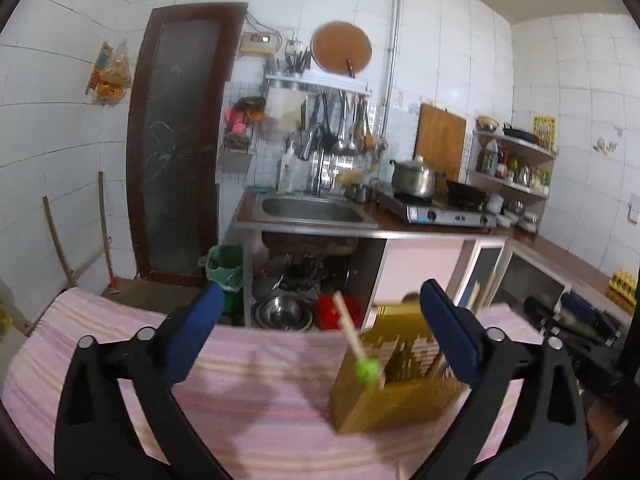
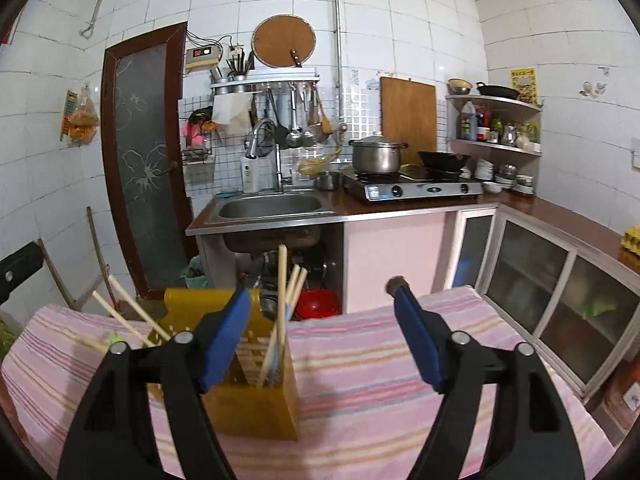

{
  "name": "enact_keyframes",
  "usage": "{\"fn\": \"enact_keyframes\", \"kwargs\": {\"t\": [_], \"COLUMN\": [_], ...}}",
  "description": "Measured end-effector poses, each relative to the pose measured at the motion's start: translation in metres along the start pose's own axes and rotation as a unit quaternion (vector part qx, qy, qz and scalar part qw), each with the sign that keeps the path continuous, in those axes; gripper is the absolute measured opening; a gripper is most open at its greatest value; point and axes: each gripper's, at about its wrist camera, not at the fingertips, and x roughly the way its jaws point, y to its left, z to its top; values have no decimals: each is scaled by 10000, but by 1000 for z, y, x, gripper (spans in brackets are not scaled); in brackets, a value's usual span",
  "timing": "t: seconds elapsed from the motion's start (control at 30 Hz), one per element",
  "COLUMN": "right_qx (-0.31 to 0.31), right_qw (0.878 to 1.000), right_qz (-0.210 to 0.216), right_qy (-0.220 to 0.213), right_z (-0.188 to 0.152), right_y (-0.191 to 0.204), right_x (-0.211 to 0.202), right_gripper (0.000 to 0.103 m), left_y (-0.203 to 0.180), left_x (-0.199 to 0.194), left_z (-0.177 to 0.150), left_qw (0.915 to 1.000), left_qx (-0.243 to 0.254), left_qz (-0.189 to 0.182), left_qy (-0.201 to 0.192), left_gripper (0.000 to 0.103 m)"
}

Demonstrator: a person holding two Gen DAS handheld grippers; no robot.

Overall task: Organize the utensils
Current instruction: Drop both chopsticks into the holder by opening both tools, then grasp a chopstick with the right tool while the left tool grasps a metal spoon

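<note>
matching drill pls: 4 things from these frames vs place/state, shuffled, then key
1. holder
2. chopsticks
3. pot
4. left gripper

A. on the stove
B. open, holding nothing
C. on the striped cloth
D. standing in the holder

Pairs: 1-C, 2-D, 3-A, 4-B

Obstacle: yellow utensil holder [image 2: 256,400] with chopsticks [image 2: 282,304] leaning outward. Free room: striped table [image 2: 360,380] surface right of the holder.
</note>
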Motion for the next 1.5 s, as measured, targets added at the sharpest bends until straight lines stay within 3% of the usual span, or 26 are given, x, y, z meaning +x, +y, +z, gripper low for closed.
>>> {"fn": "enact_keyframes", "kwargs": {"t": [0.23, 0.53, 0.8, 1.0, 1.13, 1.2, 1.33, 1.5], "right_qx": [50, 221, -2, -257, -384, -384, -373, -37], "right_qw": [9982, 9900, 9850, 9752, 9668, 9638, 9622, 9603], "right_qz": [-194, -206, -68, 13, 38, 48, 152, 366], "right_qy": [572, 1381, 1725, 2197, 2524, 2638, 2693, 2764], "right_z": [-52, -128, -156, -169, -175, -178, -176, -172], "right_y": [1, 20, 53, 78, 90, 91, 96, 85], "right_x": [-23, -25, -16, 4, 21, 26, 29, 26], "right_gripper": [80, 80, 80, 77, 48, 44, 10, 6], "left_y": [25, 47, 74, 88, 96, 97, 90, 69], "left_x": [-24, -19, -6, 2, 12, 15, 19, 12], "left_z": [-49, -120, -162, -168, -167, -167, -165, -162], "left_qw": [9980, 9889, 9775, 9739, 9713, 9702, 9706, 9733], "left_qx": [129, 300, 399, 439, 286, 229, 250, 382], "left_qz": [228, 501, 757, 913, 939, 937, 933, 777], "left_qy": [581, 1368, 1930, 2032, 2169, 2223, 2203, 2127], "left_gripper": [98, 98, 98, 98, 98, 98, 98, 98]}}
